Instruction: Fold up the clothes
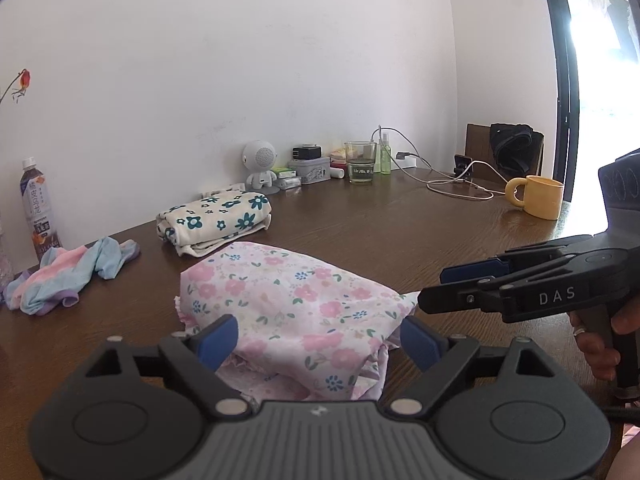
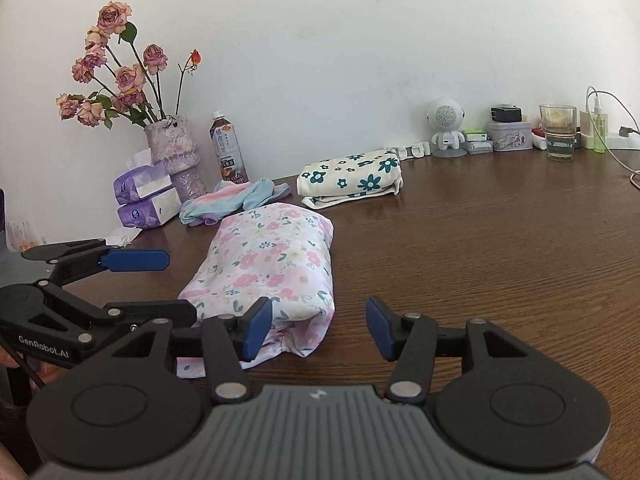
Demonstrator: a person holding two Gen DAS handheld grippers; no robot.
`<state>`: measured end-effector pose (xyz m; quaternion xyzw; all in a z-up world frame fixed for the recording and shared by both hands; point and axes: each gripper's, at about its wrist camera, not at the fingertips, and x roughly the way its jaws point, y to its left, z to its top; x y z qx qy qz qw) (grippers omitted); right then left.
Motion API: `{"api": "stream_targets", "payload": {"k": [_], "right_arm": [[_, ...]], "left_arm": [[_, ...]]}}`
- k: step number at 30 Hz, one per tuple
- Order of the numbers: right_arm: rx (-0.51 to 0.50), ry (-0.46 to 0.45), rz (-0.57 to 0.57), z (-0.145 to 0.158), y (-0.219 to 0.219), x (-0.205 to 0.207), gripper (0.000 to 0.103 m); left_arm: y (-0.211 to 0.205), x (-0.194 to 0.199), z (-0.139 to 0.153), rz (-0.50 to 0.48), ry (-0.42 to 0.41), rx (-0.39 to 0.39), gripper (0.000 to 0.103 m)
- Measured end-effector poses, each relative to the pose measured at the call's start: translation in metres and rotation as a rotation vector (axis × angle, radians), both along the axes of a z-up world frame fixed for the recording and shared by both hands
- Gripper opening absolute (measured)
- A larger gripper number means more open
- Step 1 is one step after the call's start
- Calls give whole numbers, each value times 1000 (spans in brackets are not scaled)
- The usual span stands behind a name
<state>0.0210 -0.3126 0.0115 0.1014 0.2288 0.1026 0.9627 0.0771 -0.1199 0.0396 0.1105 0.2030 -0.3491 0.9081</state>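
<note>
pink floral garment (image 2: 272, 264) sits folded into a compact bundle on the wooden table (image 2: 500, 248), near edge toward both grippers. looks like its fold is finished. left gripper (image 1: 318, 340) jaws stand wide, pads either side of the bundle's near end, not pressing it. right gripper (image 2: 318, 328) is roughly half open, nothing between the pads; its left pad is just beside the bundle's corner. so both have let go. cream garment with teal flowers (image 2: 352, 178) is already folded, lying further back by the wall. pastel socks (image 2: 236, 200) lie crumpled and loose near the bottle (image 2: 226, 148), so my read is those are what's left.
</note>
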Motion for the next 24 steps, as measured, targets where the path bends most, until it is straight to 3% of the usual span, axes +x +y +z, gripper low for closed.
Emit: {"api": "stream_targets", "payload": {"k": [5,8,11,21,24], "right_arm": [[13,3,-10,-2,-5,-3,60],[15,15,-14,-5,-6,-3,60],[23,27,-11,-7,-6,-3,61],[15,43,-6,-7,-4,-4,61],[3,47,-7,-7,-3,-3,61]], "left_arm": [[-3,-8,-5,35,-11,30,88],[-10,-16,-12,74,-63,92,88],[-13,-18,-17,79,-65,118,88],[-16,-12,-21,121,-37,131,83],[-15,-7,-22,143,-23,117,74]]}}
